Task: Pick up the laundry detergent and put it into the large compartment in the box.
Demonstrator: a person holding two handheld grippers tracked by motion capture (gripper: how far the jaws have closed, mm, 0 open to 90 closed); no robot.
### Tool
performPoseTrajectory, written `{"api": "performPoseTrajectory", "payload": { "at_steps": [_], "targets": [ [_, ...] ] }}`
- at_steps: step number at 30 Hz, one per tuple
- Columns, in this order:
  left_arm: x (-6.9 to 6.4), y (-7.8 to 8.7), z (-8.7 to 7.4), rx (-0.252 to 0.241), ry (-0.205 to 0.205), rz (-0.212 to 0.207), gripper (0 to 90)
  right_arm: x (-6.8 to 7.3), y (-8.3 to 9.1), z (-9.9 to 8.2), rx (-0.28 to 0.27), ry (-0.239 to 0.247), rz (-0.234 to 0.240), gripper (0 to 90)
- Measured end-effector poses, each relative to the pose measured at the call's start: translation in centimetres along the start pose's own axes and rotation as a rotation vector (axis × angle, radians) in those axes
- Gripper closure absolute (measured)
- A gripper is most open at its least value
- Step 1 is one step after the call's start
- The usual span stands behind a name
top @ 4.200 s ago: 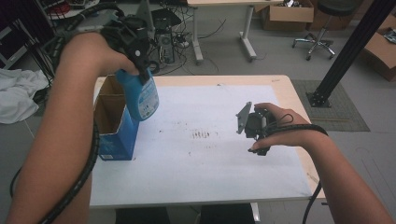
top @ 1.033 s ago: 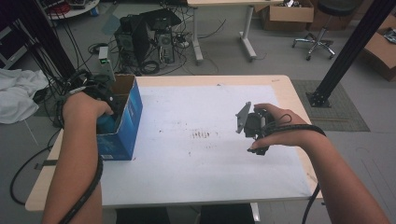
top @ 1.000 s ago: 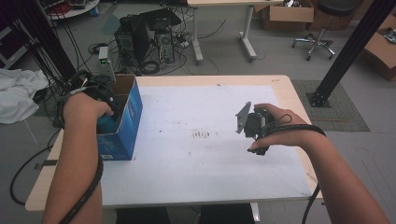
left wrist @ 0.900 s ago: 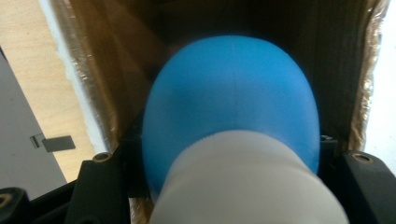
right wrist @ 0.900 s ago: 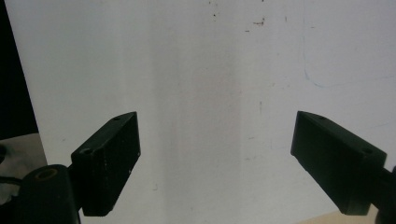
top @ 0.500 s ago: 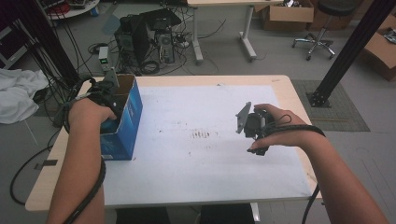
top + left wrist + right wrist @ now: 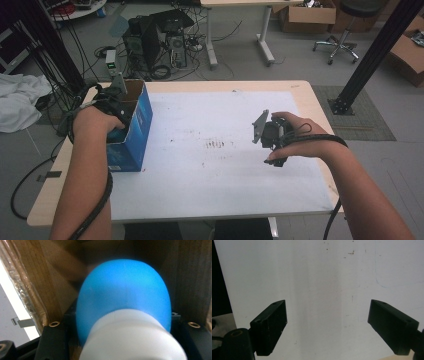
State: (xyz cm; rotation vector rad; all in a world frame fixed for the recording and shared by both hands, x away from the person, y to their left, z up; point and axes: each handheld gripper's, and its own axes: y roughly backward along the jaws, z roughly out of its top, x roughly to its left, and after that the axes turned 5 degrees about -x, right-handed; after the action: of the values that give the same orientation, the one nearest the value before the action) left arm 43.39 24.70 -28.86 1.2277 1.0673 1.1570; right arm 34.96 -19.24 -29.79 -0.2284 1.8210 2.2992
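The left tool pinches a blue bottle inside the blue box at the counter's nine o'clock edge. The right tool hovers at three o'clock with jaws spread

White sheet covering the surface, marked with small dark specks. On the floor beyond: computer tower amid cables, cardboard box, wheeled chair, white cloth, grey mat.
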Motion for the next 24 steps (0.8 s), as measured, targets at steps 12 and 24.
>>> {"api": "performPoseTrajectory", "payload": {
  "at_steps": [12, 24],
  "targets": [
    [0.1, 0.1, -0.1, 0.002, 0.010, 0.005, 37.0, 0.2, 0.2, -0.1, 0.003, -0.003, -0.003, 15.7],
    [0.0, 1.0, -0.3, -0.015, 0.002, 0.014, 32.0, 0.3, 0.1, 0.1, -0.001, 0.005, -0.003, 15.7]
  ]
}}
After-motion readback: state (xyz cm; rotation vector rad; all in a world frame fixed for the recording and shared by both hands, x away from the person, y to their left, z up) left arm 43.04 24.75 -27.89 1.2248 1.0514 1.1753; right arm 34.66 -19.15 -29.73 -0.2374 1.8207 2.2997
